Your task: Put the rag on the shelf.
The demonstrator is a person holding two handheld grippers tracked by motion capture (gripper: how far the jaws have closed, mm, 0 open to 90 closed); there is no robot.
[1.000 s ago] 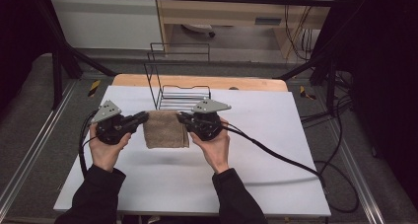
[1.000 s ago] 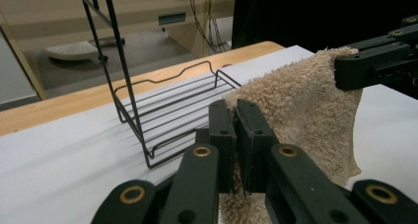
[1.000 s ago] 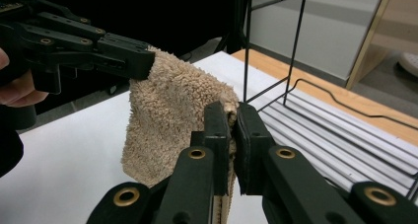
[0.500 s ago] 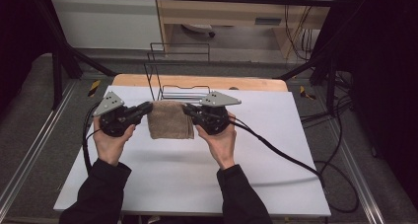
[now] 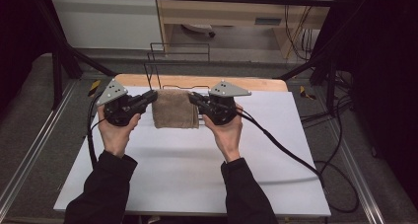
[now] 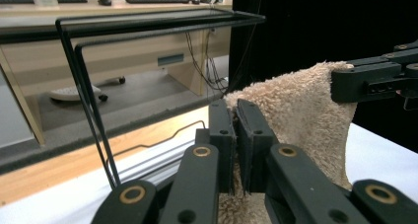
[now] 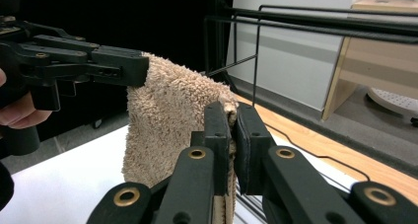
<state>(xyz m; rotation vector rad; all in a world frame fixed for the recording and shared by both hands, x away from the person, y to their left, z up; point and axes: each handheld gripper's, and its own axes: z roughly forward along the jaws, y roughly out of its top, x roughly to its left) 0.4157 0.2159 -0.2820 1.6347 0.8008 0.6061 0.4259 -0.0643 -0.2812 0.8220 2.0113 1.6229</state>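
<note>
Above the white table (image 5: 187,169), left gripper (image 5: 149,96) and right gripper (image 5: 195,98) each clench a corner of the folded beige terry towel (image 5: 174,109); uneven lifting could snag it on the black wire rack (image 5: 177,54).

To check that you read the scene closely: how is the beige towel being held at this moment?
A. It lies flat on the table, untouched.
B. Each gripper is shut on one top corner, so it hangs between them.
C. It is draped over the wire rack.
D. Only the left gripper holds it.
B: the left gripper and the right gripper are each clamped on an upper corner of the towel, which hangs between them in front of the wire rack.
</note>
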